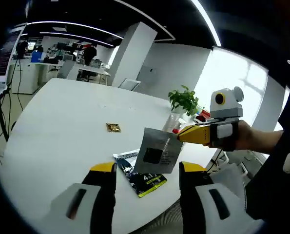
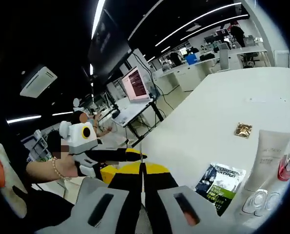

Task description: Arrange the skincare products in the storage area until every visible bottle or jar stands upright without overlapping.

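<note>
My right gripper (image 1: 180, 137) reaches in from the right of the left gripper view, shut on the upper corner of a grey sachet (image 1: 154, 152) that hangs above the white table (image 1: 62, 126). My left gripper (image 1: 148, 168) is open just below that sachet, one jaw on each side. Under it a black and green sachet (image 1: 141, 179) lies flat. In the right gripper view, my right gripper (image 2: 141, 171) has its yellow jaws pressed together. A white tube (image 2: 267, 158), a clear bottle with red contents (image 2: 288, 161) and the black and green sachet (image 2: 218, 183) sit at the right.
A small gold packet (image 1: 113, 127) lies mid-table, and a potted plant (image 1: 183, 100) stands at the far edge. The near table edge runs just past the flat sachet. My left gripper (image 2: 120, 163) is held by a person's hand at the left. Desks and monitors stand behind.
</note>
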A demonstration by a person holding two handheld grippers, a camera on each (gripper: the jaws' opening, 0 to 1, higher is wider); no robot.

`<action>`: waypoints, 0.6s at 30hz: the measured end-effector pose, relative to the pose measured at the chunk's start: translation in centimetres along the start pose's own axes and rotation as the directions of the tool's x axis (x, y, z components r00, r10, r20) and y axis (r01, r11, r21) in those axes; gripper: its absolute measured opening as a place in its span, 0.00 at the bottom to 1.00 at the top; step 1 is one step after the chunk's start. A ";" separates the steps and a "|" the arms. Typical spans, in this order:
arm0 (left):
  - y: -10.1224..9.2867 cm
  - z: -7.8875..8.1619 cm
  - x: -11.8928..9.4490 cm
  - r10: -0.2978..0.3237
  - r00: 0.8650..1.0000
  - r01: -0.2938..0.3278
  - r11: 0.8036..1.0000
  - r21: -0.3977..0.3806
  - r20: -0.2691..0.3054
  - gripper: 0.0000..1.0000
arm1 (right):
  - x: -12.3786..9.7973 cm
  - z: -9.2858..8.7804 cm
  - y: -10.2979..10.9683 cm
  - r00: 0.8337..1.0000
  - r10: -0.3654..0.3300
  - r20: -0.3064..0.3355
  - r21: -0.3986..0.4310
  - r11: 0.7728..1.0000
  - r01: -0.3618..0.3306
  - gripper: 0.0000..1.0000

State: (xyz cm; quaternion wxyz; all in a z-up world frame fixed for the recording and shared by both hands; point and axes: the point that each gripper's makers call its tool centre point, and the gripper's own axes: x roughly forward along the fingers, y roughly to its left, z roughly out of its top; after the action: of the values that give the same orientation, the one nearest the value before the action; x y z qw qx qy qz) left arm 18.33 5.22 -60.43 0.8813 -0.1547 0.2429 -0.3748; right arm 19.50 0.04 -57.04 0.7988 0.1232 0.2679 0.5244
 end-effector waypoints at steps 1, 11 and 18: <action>0.2 0.1 0.0 -0.025 1.000 0.026 0.999 -0.039 0.012 0.41 | -0.2 0.0 0.3 1.000 0.007 0.005 0.006 1.000 -0.007 0.01; -0.8 -1.0 0.8 -0.106 0.994 0.104 0.992 -0.076 -0.026 0.11 | -1.1 -0.3 0.9 1.000 -0.016 0.014 0.021 1.000 0.016 0.01; -0.7 -1.6 0.5 -0.067 0.997 0.062 0.989 -0.134 -0.032 0.02 | -0.8 -0.5 0.6 0.998 -0.064 0.010 0.010 0.998 0.064 0.01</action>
State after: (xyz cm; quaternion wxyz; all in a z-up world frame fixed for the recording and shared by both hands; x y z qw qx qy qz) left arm 17.33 4.24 -61.55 0.8517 -0.2140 0.2784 -0.3889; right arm 18.52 -0.53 -56.94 0.8159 0.1209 0.2701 0.4968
